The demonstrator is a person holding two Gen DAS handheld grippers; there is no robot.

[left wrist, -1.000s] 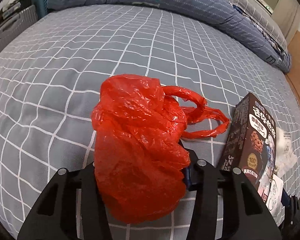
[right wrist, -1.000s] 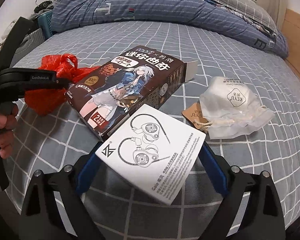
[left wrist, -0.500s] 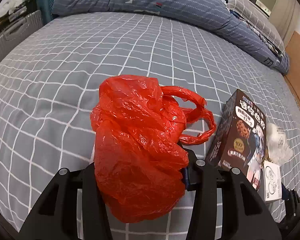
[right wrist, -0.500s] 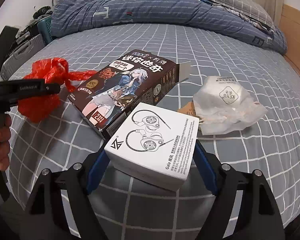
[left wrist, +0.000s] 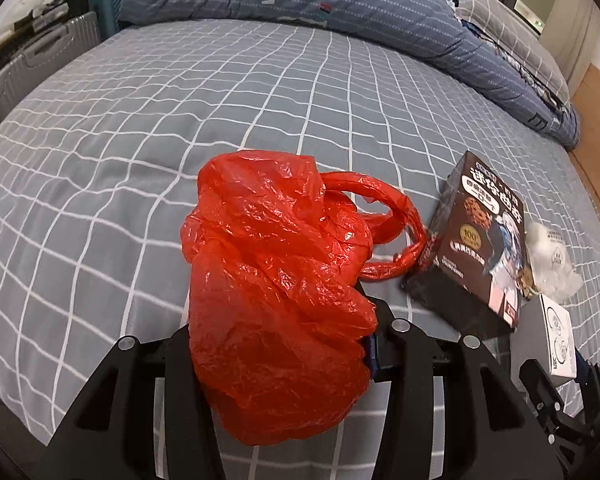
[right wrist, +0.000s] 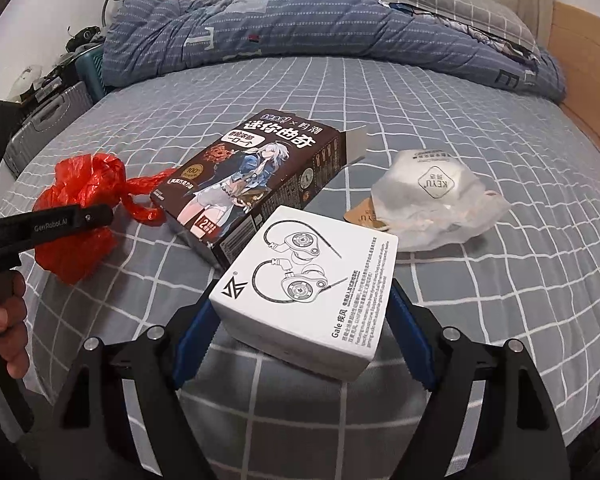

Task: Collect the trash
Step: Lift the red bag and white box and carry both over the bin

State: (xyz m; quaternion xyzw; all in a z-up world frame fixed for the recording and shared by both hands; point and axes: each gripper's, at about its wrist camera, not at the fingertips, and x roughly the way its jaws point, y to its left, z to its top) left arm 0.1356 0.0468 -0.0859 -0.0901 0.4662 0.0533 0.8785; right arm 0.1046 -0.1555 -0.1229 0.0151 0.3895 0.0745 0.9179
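The white earphone box (right wrist: 306,286) is sitting between the blue pads (right wrist: 192,340) of the right gripper (right wrist: 300,316), tilted with its printed face up and its far edge raised clear of the bedsheet (right wrist: 480,320); the jaws are bearing on its two sides, so it is being held for carrying rather than left lying. It is hanging just in front of the brown cookie box (right wrist: 256,176), which is lying flat on the sheet as the landmark here. Left of the cookie box, the red plastic bag (left wrist: 276,292) is bunched in the left gripper (left wrist: 284,344), whose jaws are clamping on its crumpled body while its handles are trailing toward and touching the cookie box's near corner; a judgement: the bag is being kept close because it is meant to receive the trash, though its mouth is not yet opened. A hand (right wrist: 8,320) is gripping that tool's handle. Right of the cookie box, the white mask in its clear wrapper (right wrist: 436,196) is waiting on the sheet, with a small tan tag (right wrist: 362,214) beside it. Behind the cookie box, the rumpled blue duvet (right wrist: 300,28) is lying across the bed.
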